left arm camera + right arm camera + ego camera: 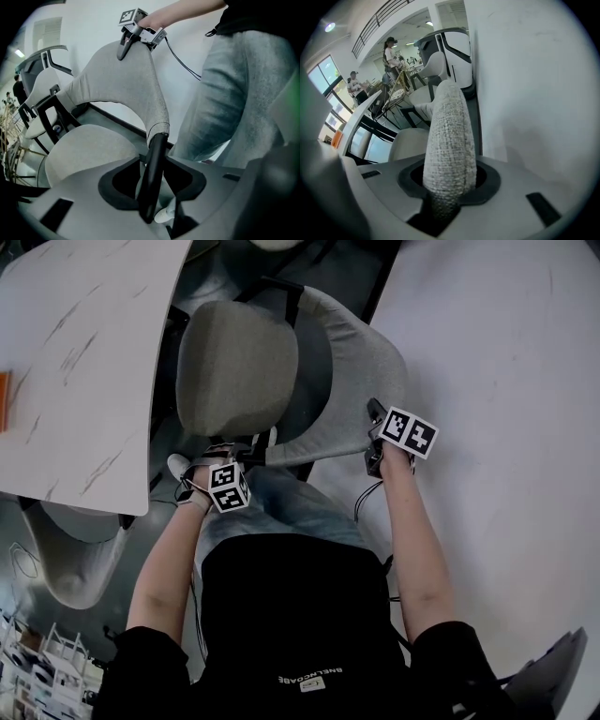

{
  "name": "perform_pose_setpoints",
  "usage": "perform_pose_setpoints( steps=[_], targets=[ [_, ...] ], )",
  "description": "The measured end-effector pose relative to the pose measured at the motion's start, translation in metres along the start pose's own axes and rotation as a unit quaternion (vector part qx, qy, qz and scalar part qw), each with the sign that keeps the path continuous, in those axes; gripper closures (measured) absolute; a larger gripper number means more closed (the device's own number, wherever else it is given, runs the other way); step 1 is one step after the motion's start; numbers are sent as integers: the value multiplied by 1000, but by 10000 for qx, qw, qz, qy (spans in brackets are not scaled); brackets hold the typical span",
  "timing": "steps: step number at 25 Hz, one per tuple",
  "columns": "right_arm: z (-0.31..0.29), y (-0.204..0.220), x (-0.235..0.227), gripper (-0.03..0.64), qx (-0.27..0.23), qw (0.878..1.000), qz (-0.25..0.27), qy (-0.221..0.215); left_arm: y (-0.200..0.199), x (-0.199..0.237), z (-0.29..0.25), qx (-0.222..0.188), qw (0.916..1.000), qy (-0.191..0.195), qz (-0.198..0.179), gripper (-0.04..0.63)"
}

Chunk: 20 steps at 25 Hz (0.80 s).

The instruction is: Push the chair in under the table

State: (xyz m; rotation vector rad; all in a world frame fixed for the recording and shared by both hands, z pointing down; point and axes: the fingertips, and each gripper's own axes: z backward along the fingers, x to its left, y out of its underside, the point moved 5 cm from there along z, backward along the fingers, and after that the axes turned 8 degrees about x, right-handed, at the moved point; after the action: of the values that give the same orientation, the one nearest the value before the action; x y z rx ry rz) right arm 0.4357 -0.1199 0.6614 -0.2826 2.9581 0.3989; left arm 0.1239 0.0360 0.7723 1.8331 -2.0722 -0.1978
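The grey chair [236,367] stands beside the marble-top table [84,352], not under it, with a white surface [506,427] close opposite, the left gripper [152,186] clamped on its black frame tube [156,159] and the right gripper [447,187] on its fabric backrest [449,140].

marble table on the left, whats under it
A second pale chair sticks out from under the marble table at its near edge. The grey chair stands beside the table, not under it. Its top covers the rest.

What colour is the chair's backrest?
Light grey weave; the backrest shows best in the right gripper view.
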Motion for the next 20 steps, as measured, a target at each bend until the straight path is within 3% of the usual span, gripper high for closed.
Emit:
perform_pose_setpoints(
  steps=[6, 10, 15, 20],
  targets=[
    [0, 1, -3, 489, -13, 10000, -55, 58, -1, 6, 2, 133, 9994, 319, -5, 456],
    [1, 0, -4, 488, -1, 9999, 32, 115, -4, 8, 16, -132, 9987, 337, 346, 443],
    [1, -2, 1, 488, 21, 9996, 206, 188, 0, 12, 52, -591, 9950, 12, 808, 442],
    [1, -4, 5, 489, 52, 9990, 341, 286, 1, 18, 102, -1093, 9841, -495, 1312, 442]
  ],
)
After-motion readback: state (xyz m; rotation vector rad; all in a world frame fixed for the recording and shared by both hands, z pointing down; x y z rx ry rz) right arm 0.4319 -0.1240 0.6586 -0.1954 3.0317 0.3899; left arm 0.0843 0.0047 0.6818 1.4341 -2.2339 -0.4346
